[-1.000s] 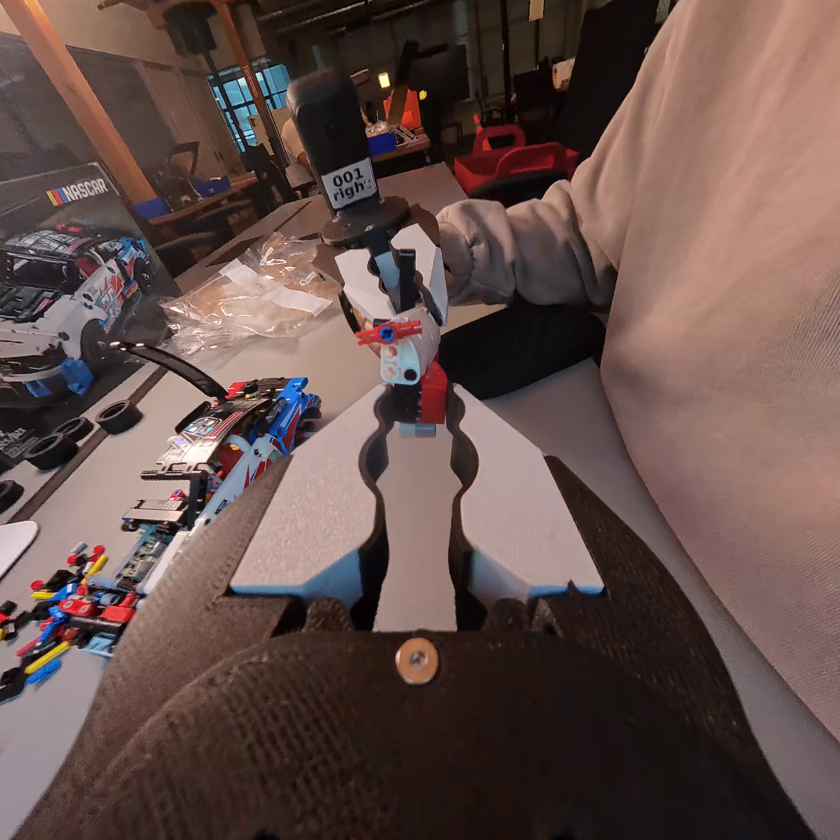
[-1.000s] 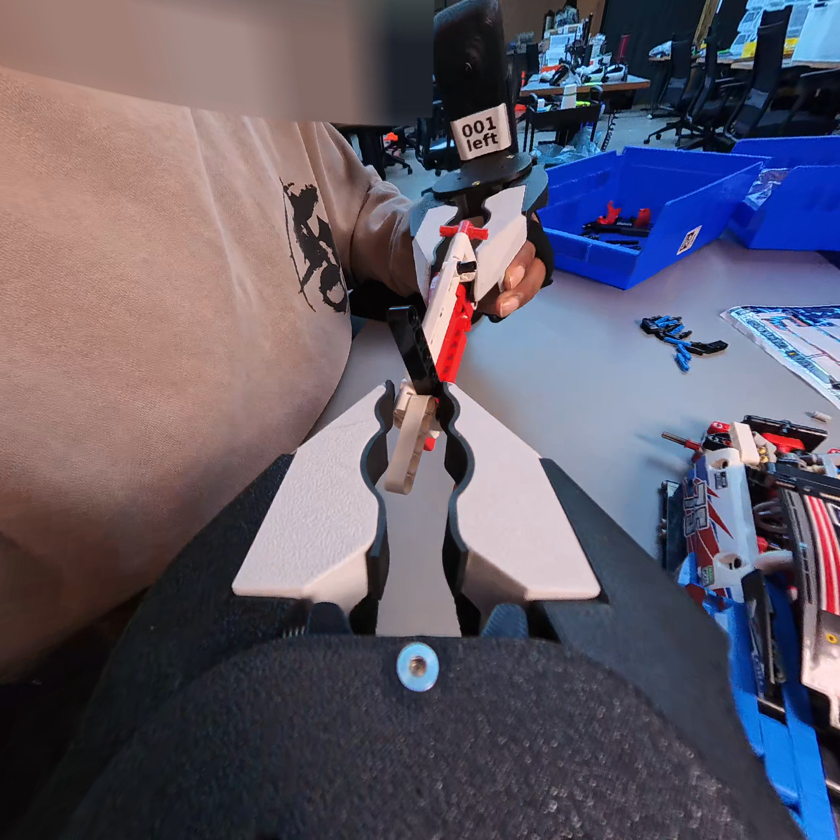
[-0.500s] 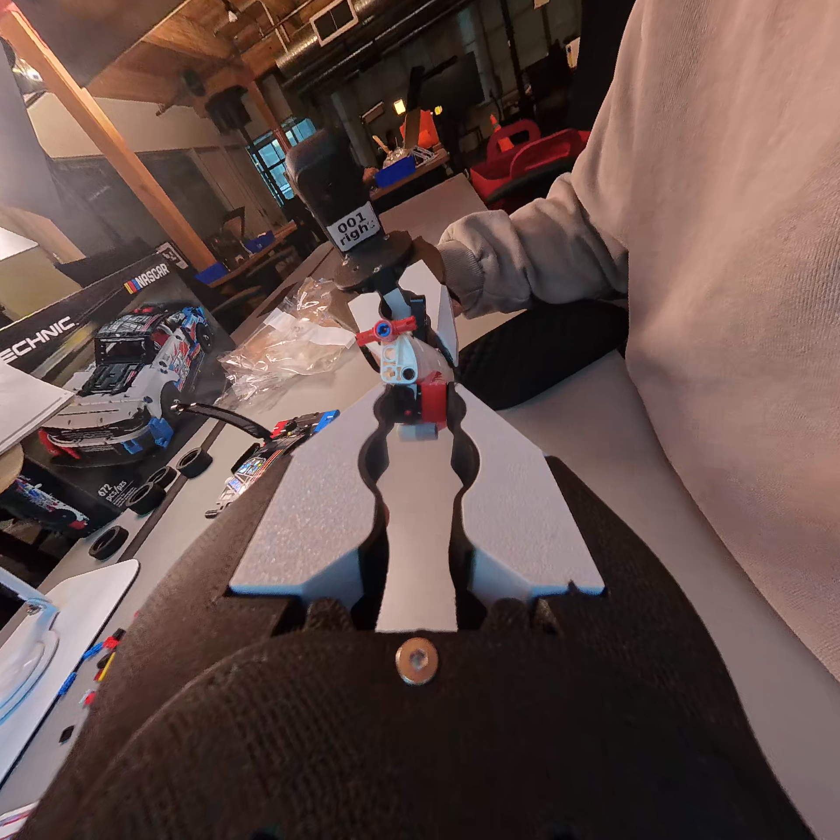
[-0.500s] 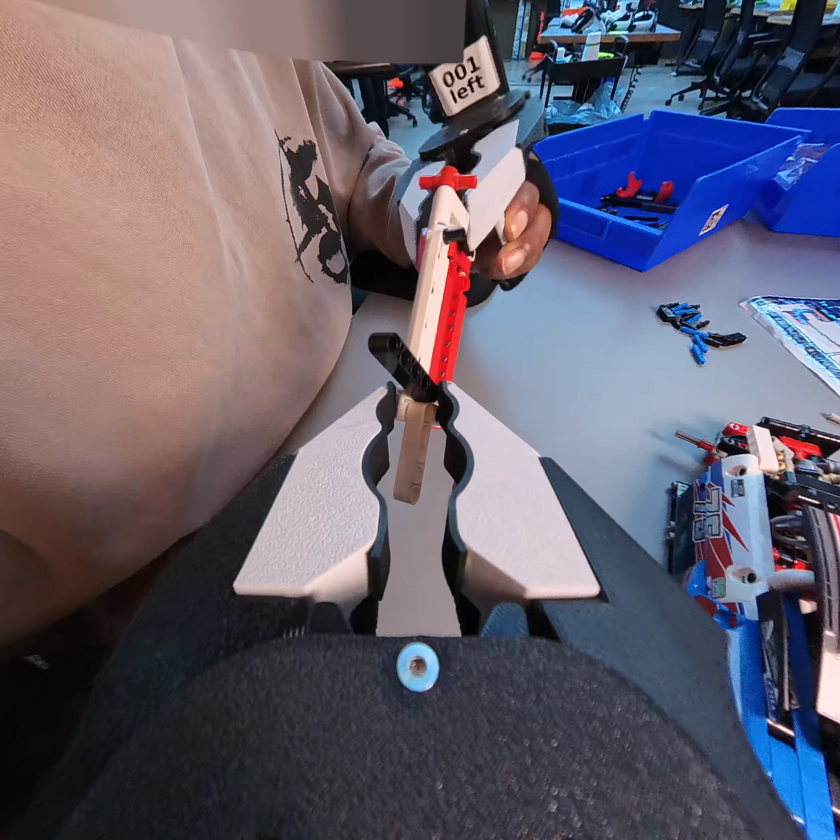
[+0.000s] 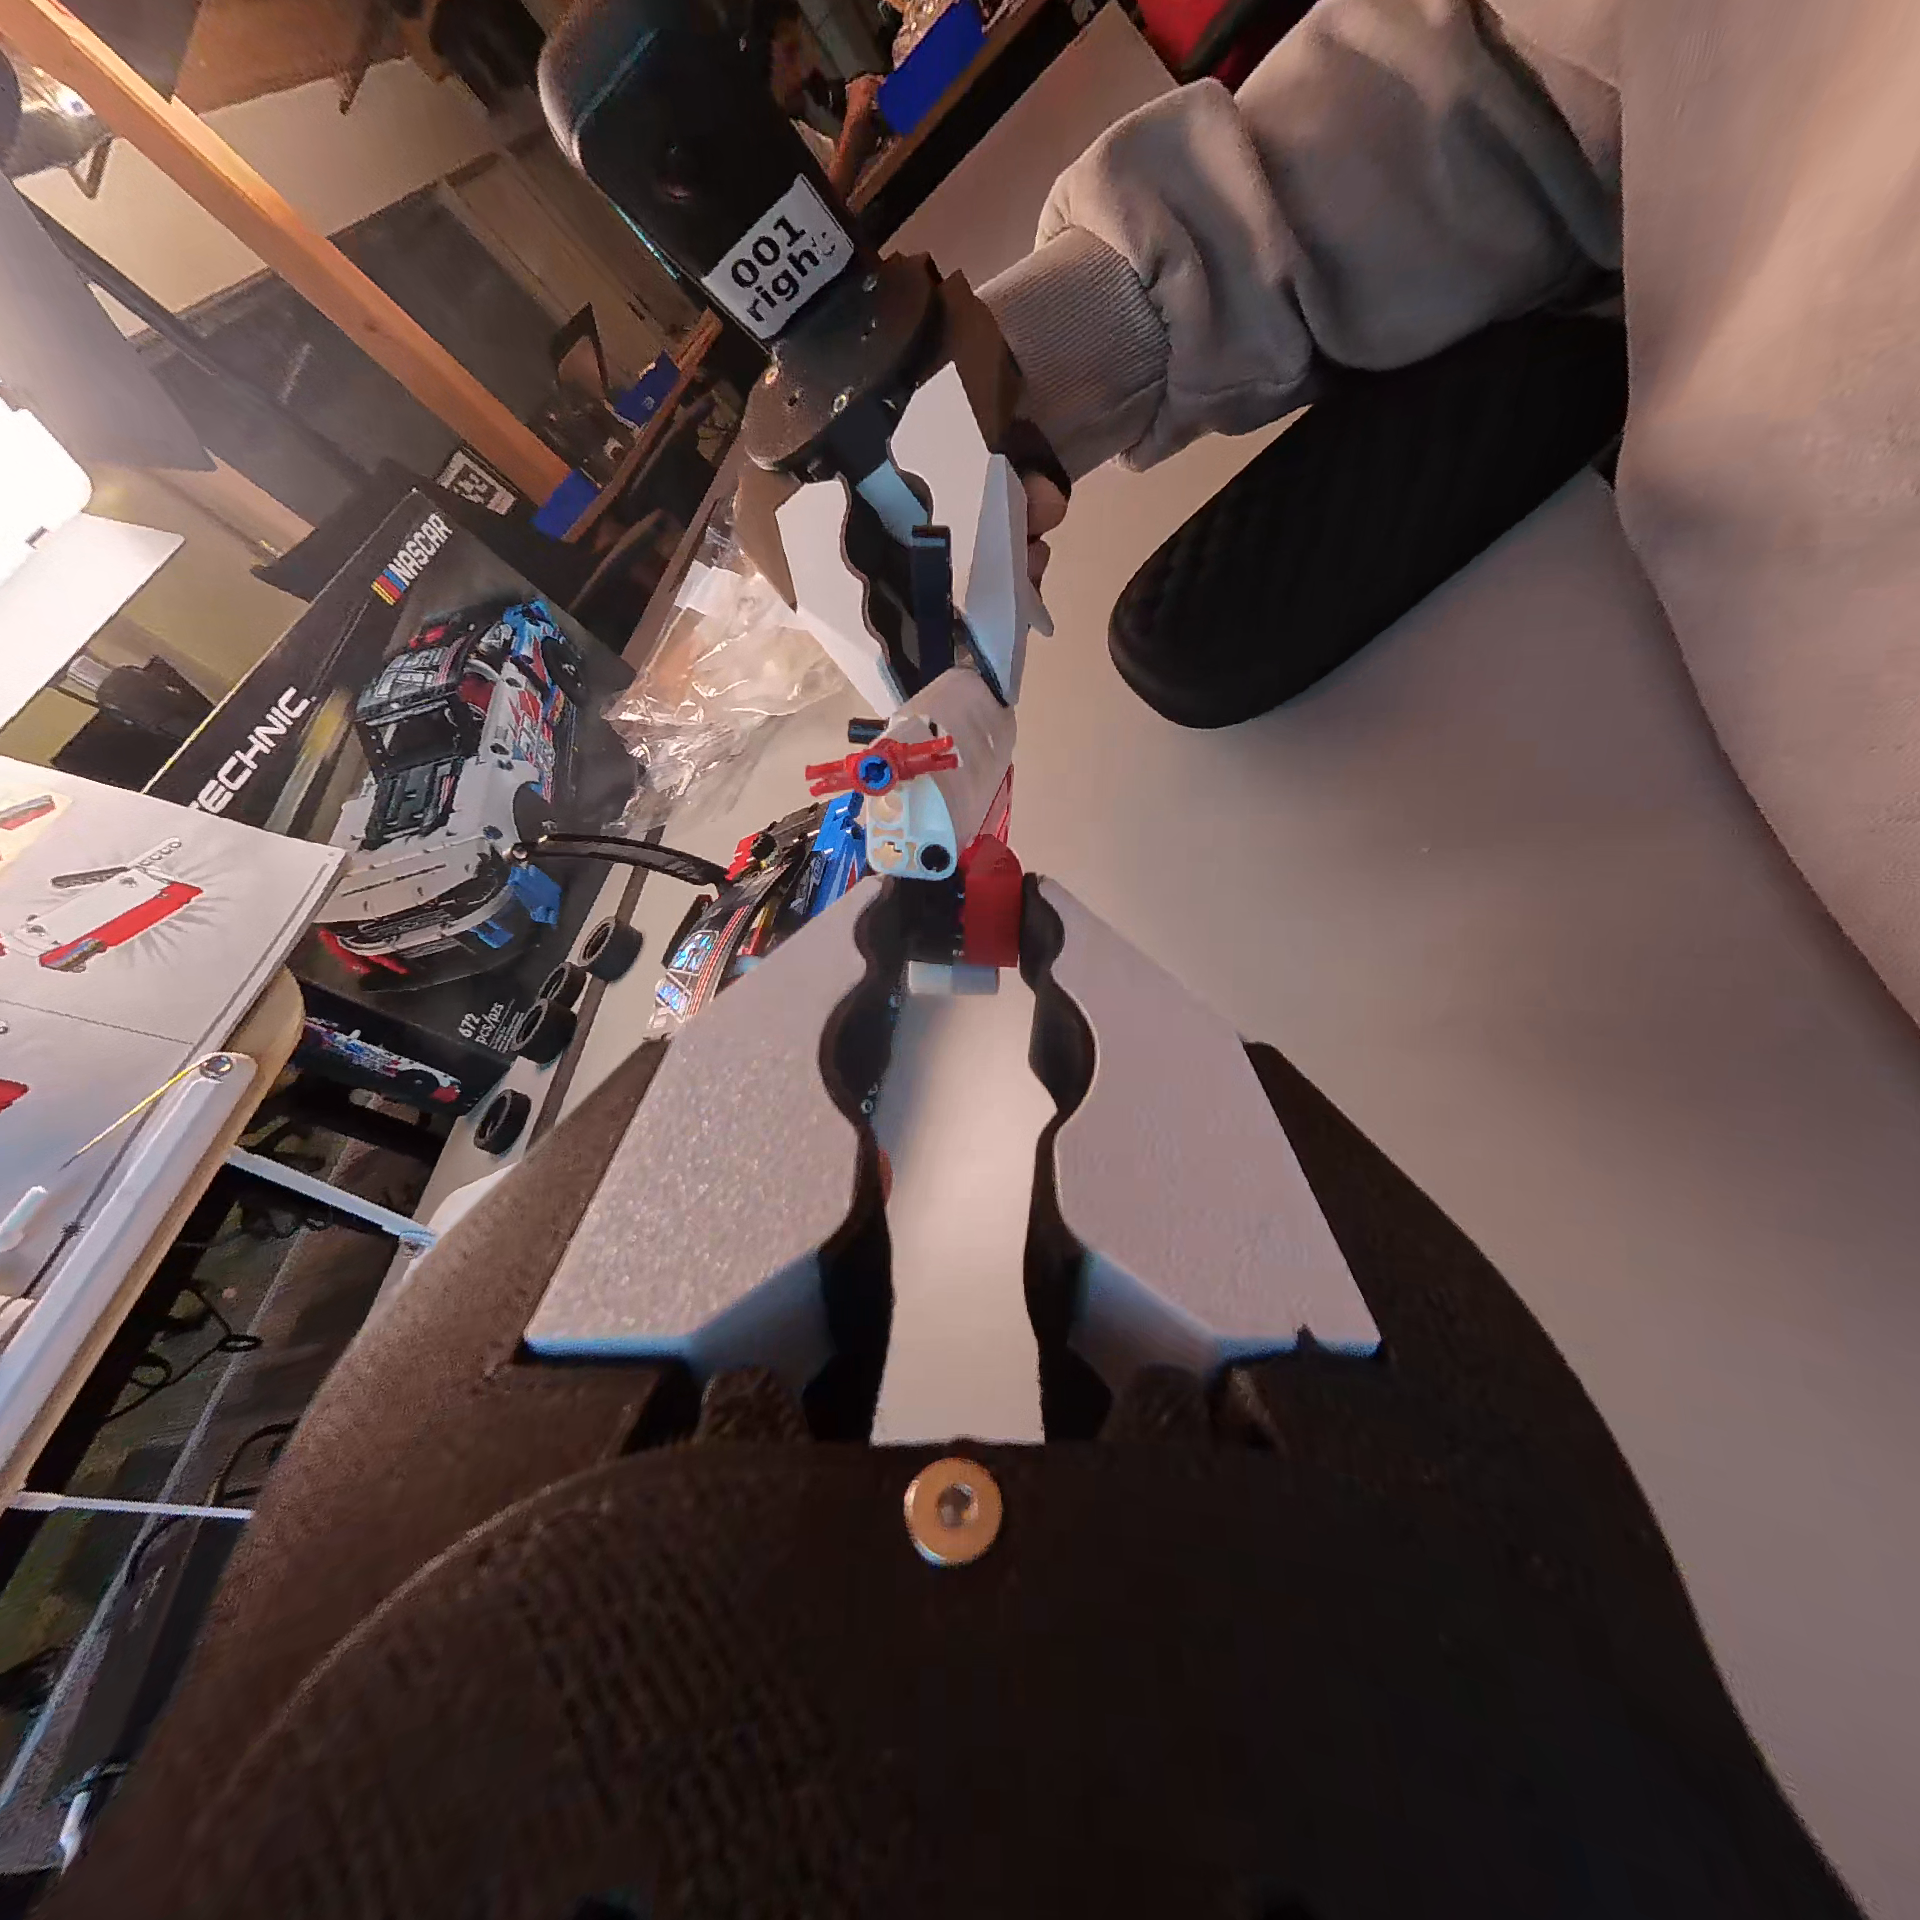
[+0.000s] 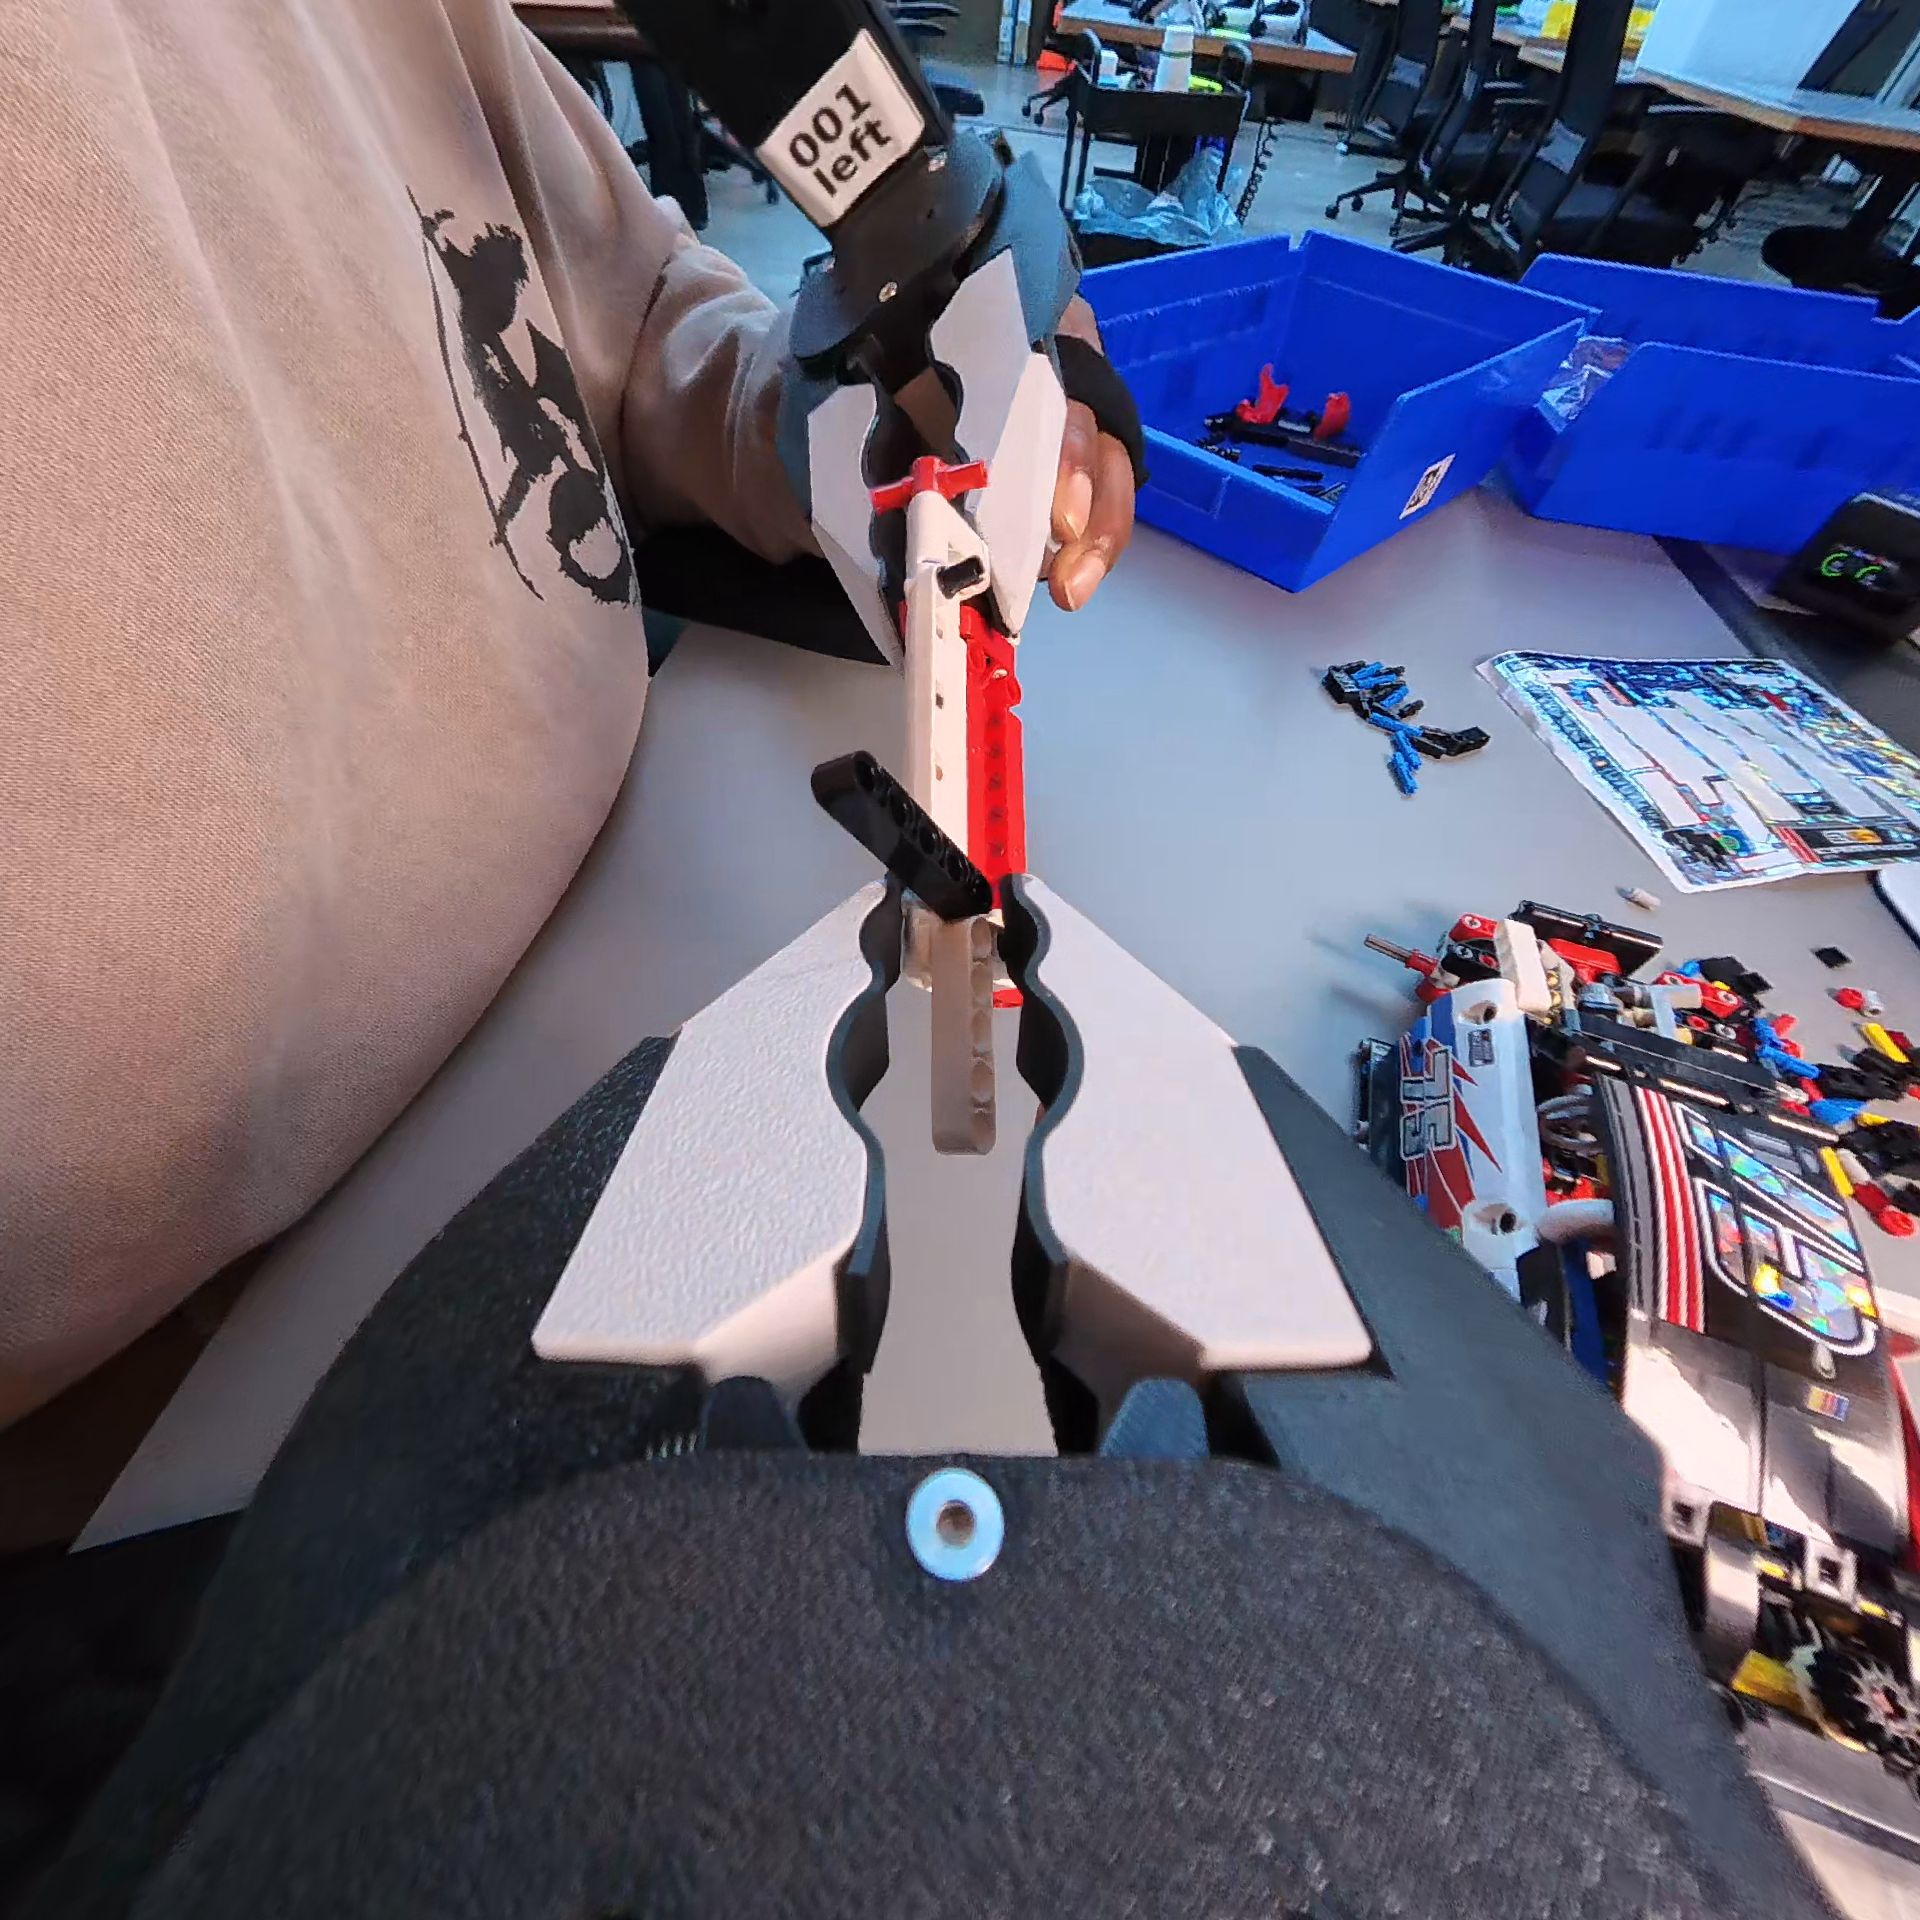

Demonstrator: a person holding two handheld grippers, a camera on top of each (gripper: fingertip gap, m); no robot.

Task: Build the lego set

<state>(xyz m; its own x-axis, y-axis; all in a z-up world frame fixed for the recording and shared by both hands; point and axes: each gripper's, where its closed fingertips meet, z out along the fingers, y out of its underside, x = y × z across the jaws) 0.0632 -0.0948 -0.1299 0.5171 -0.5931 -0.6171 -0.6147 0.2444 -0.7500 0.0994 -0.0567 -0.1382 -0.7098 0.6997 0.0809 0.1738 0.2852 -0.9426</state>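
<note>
A long white-and-red lego sub-assembly (image 6: 935,707) is held in the air between both grippers. My left gripper (image 5: 956,904) is shut on its end with the red block (image 5: 987,904), just below a white piece and a red cross axle (image 5: 883,767). My right gripper (image 6: 948,894) is shut on the other end, where a tan beam (image 6: 966,1060) runs back between its fingers and a black beam (image 6: 899,836) sticks out to the left. Each gripper shows in the other's view: the right one (image 5: 951,696) and the left one (image 6: 948,634).
The partly built race car (image 6: 1662,1195) lies on the grey table at right, with loose pieces (image 6: 1392,717), a sticker sheet (image 6: 1704,769) and blue bins (image 6: 1351,416) behind. The set's box (image 5: 416,748), an instruction booklet (image 5: 125,935), plastic bags (image 5: 717,675) and tyres (image 5: 551,1018) lie left. The person's torso is close.
Both grippers have kept hold of the sub-assembly and lifted and tilted it. The left view has rolled toward the box and booklet. The black beam now sticks out farther left.
</note>
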